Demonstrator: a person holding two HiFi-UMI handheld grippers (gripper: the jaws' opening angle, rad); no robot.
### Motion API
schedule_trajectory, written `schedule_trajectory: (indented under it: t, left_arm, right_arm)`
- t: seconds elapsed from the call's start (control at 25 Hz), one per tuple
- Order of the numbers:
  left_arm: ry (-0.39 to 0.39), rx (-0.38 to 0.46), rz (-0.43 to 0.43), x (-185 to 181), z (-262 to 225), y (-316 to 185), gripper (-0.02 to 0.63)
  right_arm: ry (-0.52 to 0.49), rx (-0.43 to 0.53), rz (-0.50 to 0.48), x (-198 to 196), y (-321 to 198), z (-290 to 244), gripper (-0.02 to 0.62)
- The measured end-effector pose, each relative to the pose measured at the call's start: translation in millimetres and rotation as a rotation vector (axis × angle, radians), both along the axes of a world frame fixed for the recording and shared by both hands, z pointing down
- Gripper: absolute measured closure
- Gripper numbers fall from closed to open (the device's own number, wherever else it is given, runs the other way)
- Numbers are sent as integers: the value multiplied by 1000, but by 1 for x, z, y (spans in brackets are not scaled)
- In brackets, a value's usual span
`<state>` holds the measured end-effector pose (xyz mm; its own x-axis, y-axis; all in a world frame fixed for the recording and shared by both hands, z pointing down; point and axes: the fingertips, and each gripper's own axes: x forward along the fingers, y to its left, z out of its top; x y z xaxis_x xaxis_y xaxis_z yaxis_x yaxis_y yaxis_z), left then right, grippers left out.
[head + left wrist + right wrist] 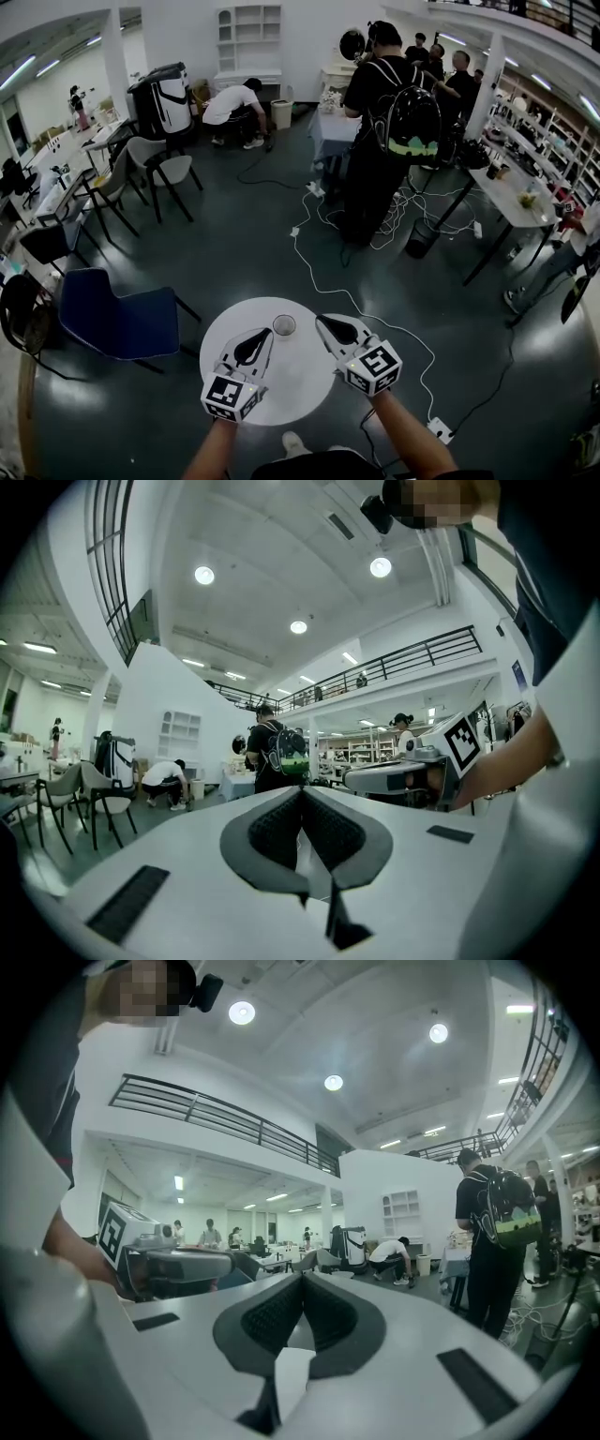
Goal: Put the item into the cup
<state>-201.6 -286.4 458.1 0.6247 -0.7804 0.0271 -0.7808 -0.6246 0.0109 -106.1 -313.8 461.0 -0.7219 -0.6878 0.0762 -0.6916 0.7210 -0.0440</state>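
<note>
You're at the start. The left gripper point(262, 336) hovers just left of the cup point(284, 325) and the right gripper point(323, 323) just right of it, both with jaws together on nothing. No view shows the item, so find it first. The table point(300, 375) edge lies just beyond the cup, and a cable point(375, 319) runs to its right.

The cup's point(284, 325) inside is too small to tell.
</note>
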Motion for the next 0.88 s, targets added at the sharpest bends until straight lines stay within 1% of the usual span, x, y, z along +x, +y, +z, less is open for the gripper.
schedule_trajectory:
  t: [0.12, 0.32, 0.64, 0.8, 0.88]
  left_arm:
    - [9, -2, -8, 12, -4, 8, 591]
    - [51, -6, -25, 29, -20, 24, 591]
    - [45, 5, -39, 69, -34, 69, 591]
    - [48, 4, -53, 82, -35, 88, 591]
    - [32, 11, -58, 89, -37, 96, 591]
  right_arm:
    - [-2, 13, -9, 10, 8, -7, 578]
    - [-4, 24, -12, 30, 24, -18, 578]
    - [-4, 36, -37, 65, 66, -32, 578]
    - [-6, 42, -49, 78, 85, -36, 578]
    - [-8, 45, -54, 85, 92, -38, 578]
